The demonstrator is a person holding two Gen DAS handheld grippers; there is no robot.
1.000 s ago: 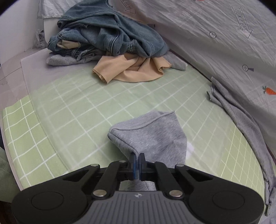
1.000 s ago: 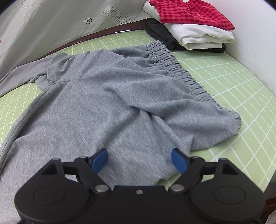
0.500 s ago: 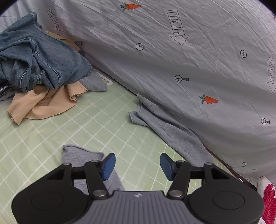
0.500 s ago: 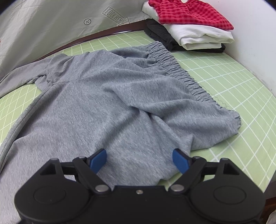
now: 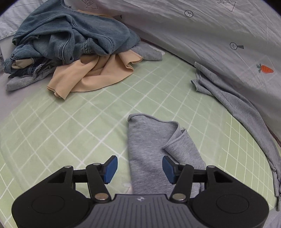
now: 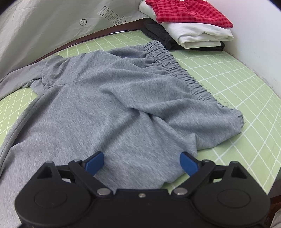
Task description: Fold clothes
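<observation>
Grey marled jersey trousers [image 6: 123,105], gathered elastic waistband, on green grid sheet [image 6: 237,79]. Left gripper [image 5: 138,166]: jaws spread, gripping nothing. Right gripper [image 6: 142,163]: jaws opening, unclamped.

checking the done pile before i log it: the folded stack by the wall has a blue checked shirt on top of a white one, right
Not quite. The top piece of the folded stack is a red checked shirt, not blue. It does lie on a white garment, with a black one underneath. The right wrist view shows it.
</observation>
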